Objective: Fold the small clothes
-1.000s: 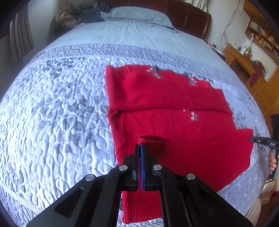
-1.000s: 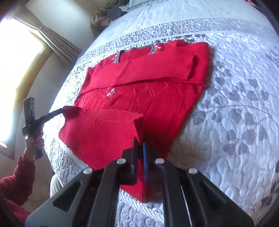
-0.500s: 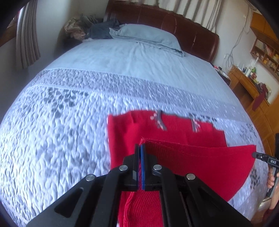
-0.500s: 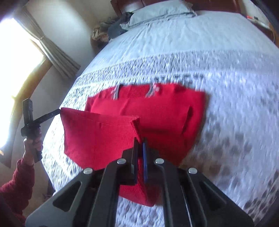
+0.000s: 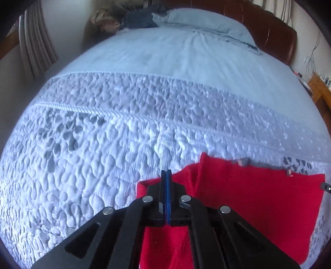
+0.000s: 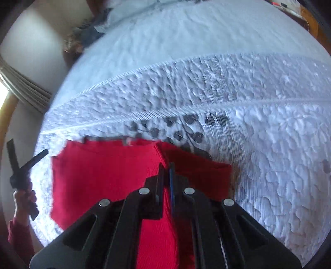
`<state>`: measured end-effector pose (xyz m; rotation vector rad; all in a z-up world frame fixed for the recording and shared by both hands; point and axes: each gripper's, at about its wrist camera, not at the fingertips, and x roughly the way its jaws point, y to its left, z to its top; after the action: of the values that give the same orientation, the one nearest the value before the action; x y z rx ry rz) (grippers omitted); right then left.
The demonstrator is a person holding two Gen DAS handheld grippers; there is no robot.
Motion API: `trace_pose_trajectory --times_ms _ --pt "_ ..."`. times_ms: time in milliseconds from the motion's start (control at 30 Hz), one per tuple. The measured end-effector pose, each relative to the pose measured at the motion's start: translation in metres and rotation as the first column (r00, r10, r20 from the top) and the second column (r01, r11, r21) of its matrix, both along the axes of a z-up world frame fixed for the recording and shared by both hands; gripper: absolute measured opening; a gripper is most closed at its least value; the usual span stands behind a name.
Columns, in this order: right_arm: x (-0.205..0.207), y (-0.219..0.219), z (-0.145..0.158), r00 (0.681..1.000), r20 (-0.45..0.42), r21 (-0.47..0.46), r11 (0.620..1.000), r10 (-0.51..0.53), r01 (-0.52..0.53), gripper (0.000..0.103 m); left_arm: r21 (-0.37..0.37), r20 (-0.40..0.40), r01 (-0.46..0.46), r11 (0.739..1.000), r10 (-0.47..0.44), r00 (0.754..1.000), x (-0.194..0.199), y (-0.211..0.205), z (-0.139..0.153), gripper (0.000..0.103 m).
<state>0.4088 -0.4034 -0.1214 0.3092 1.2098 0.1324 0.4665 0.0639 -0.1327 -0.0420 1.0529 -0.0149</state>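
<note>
A red knitted sweater [image 5: 258, 196] lies on the quilted bed, its lower half lifted and drawn over the upper half toward the collar. My left gripper [image 5: 166, 171] is shut on the left corner of the lifted hem. My right gripper [image 6: 166, 165] is shut on the other corner of the sweater [image 6: 103, 175]. The folded layer stretches taut between both. The tip of the right gripper [image 5: 325, 186] shows at the left wrist view's far right edge. The left gripper [image 6: 39, 155], held in a hand [image 6: 22, 196], shows at the right wrist view's left edge. Grey collar trim peeks past the fold.
The pale blue quilt [image 5: 103, 144] spreads wide beyond the sweater. A pillow [image 5: 206, 22], a pile of dark clothes [image 5: 134, 18] and a brown headboard [image 5: 269, 31] are at the far end. A curtain [image 5: 35, 41] hangs left, a wooden nightstand [image 5: 322, 91] right.
Both grippers have carried the sweater's hem forward from the near edge up to the collar. The lifted half now covers the upper half, and much more bare quilt fills both views.
</note>
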Motion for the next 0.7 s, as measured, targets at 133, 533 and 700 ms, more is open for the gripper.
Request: trace_pose_trajectory --times_ms 133,533,700 --pt "0.002 -0.001 -0.033 0.998 -0.068 -0.081 0.997 0.002 -0.007 0.009 -0.012 -0.031 0.044 0.999 -0.044 0.999 -0.013 0.0 -0.02 0.0" --pt "-0.105 -0.017 -0.004 0.996 -0.067 -0.023 0.998 0.059 -0.061 0.042 0.012 -0.098 0.168 0.986 -0.166 0.981 -0.114 0.012 -0.008 0.023" --pt "-0.157 -0.001 -0.004 0.984 -0.126 0.048 0.992 0.123 -0.118 0.049 -0.038 -0.166 0.185 0.982 -0.189 0.968 -0.159 0.013 -0.016 0.038"
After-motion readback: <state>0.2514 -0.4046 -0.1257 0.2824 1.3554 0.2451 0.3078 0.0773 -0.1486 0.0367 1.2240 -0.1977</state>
